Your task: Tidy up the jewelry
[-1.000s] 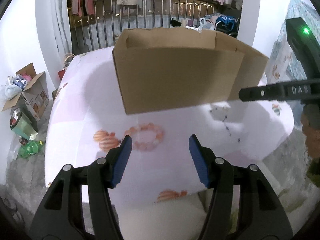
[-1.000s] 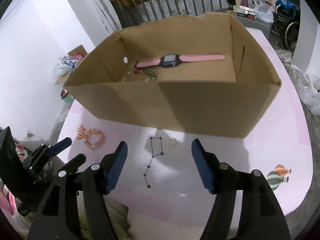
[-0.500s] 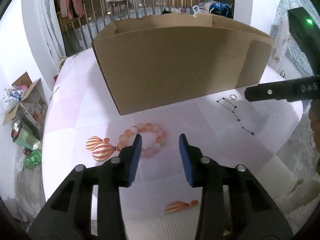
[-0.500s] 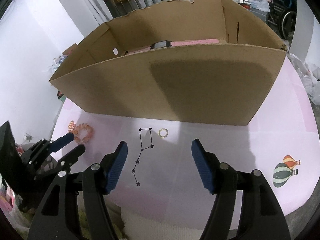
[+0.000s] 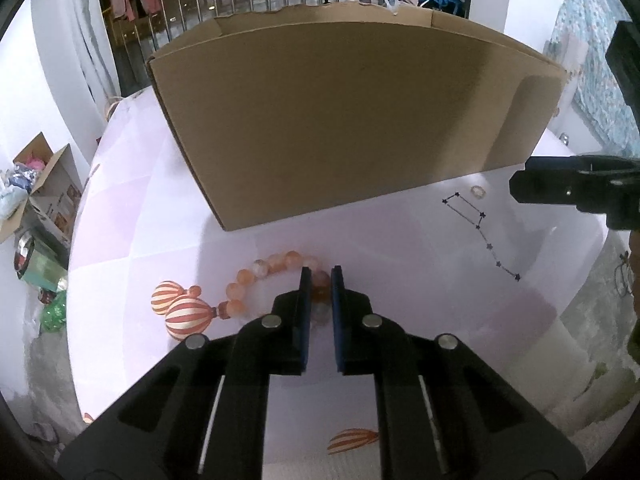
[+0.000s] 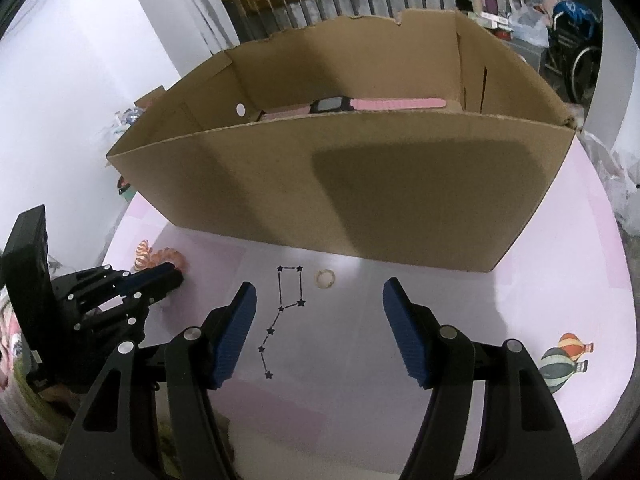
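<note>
An orange bead bracelet [image 5: 264,272] lies on the pink table in front of the cardboard box [image 5: 340,120]. My left gripper [image 5: 319,292] is shut on the bracelet's right side, down at the table. In the right wrist view the left gripper [image 6: 172,276] shows at the left, over the bracelet [image 6: 170,257]. My right gripper [image 6: 318,312] is open and empty, above the table just short of a small gold ring [image 6: 325,279]. The ring also shows in the left wrist view [image 5: 477,191]. A pink-strapped watch [image 6: 352,104] lies inside the box [image 6: 360,200].
A star-constellation print [image 6: 280,312] and hot-air balloon prints [image 5: 180,308] mark the tablecloth [image 6: 520,300]. The box fills the back half of the table. A railing with hung clothes stands behind. Boxes and bags [image 5: 36,200] lie on the floor at left.
My left gripper has moved down and forward onto the bracelet and closed on its beads. My right gripper has come lower and nearer the ring, still open.
</note>
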Demonstrator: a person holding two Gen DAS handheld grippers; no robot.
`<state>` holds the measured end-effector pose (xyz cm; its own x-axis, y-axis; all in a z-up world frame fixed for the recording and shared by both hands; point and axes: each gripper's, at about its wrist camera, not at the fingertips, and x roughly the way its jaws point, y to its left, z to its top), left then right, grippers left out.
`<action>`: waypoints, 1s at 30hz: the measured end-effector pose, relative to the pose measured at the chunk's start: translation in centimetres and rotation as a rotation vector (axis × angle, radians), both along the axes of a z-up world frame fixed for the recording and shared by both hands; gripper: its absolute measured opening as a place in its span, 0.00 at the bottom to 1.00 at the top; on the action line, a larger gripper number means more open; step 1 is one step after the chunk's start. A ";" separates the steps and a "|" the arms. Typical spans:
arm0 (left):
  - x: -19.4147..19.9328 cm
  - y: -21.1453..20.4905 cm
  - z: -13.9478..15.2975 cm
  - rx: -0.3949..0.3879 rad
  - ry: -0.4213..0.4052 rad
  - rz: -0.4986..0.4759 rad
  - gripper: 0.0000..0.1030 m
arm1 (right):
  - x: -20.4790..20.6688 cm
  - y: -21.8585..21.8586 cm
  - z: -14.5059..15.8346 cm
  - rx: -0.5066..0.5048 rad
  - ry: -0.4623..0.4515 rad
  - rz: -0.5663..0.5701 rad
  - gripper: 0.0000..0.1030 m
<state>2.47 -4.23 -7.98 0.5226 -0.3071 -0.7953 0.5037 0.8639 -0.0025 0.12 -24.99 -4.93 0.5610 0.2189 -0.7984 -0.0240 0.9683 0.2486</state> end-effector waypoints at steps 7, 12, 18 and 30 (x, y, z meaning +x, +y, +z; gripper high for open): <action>-0.3 -0.9 0.1 -0.028 0.018 -0.012 0.08 | 0.6 0.8 -0.2 -0.038 -0.014 0.018 0.49; -0.3 -1.7 0.1 -0.037 0.021 -0.017 0.08 | 1.1 1.4 -0.9 -0.085 -0.013 0.034 0.38; -0.3 -1.7 0.1 -0.042 0.024 -0.017 0.08 | 1.1 1.9 -0.9 -0.087 -0.012 0.049 0.31; 0.4 -1.9 0.1 -0.046 0.023 -0.016 0.08 | 2.6 2.9 -2.3 -0.188 -0.006 0.055 0.19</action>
<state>2.85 -6.14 -7.92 0.4991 -0.3518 -0.7919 0.5172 0.8542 -0.0535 2.75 -22.05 -7.23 0.5570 0.0966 -0.8249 -0.0795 0.9949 0.0628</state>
